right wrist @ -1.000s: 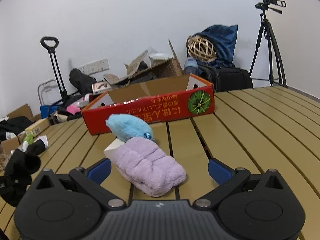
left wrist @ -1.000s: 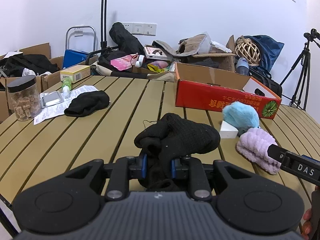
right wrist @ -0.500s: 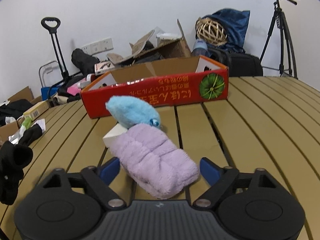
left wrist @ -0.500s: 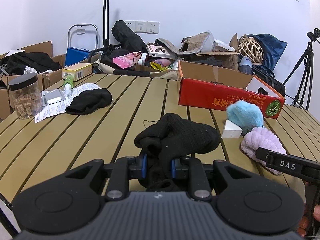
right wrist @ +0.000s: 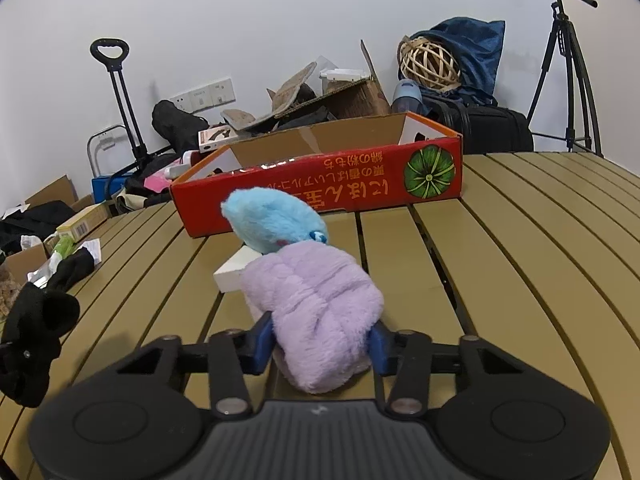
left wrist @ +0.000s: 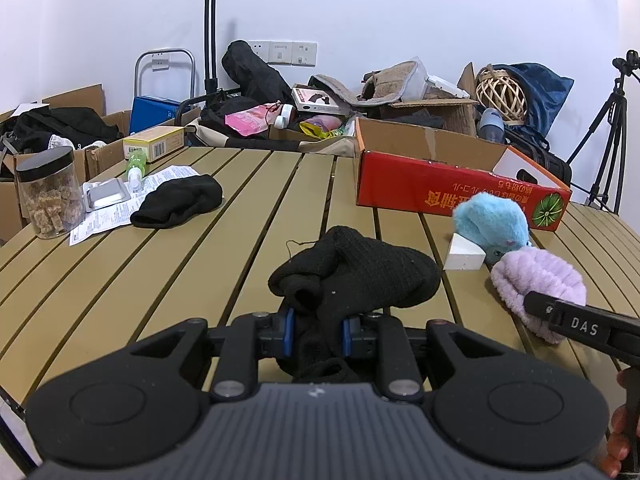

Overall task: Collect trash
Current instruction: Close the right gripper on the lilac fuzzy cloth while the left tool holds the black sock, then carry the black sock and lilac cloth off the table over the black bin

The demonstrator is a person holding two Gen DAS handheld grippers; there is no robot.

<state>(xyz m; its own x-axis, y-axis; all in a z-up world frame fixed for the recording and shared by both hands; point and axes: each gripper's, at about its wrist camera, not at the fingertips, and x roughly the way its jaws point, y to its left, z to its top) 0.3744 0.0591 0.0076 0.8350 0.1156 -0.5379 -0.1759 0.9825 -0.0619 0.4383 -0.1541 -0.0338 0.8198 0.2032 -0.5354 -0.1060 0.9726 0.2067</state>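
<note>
- Lilac fluff is the story: a second ago the right gripper [right wrist: 320, 346] stood wide apart around the purple fuzzy sock [right wrist: 316, 312], and its jaws have just been closing, so the blue pads [right wrist: 262, 340] now sit against both flanks of the sock.
- Right-hand grip: pads pressed into the near end of the purple fuzzy sock, which lies on the slatted table [right wrist: 520, 248], its far end touching the blue fuzzy sock [right wrist: 276, 222].
- Beside them, a small white box [right wrist: 230, 272] pokes out from under the two, with the red cardboard box [right wrist: 320, 184] just behind.
- No change on the other side: the left gripper [left wrist: 318, 334] is clamped tight, as it was a second ago, on the black knit sock [left wrist: 356, 276], which bunches forward over the table slats.
- Farther off to the left, a second black sock [left wrist: 178, 202] rests on a paper leaflet [left wrist: 120, 204] near a jar [left wrist: 48, 196].
</note>
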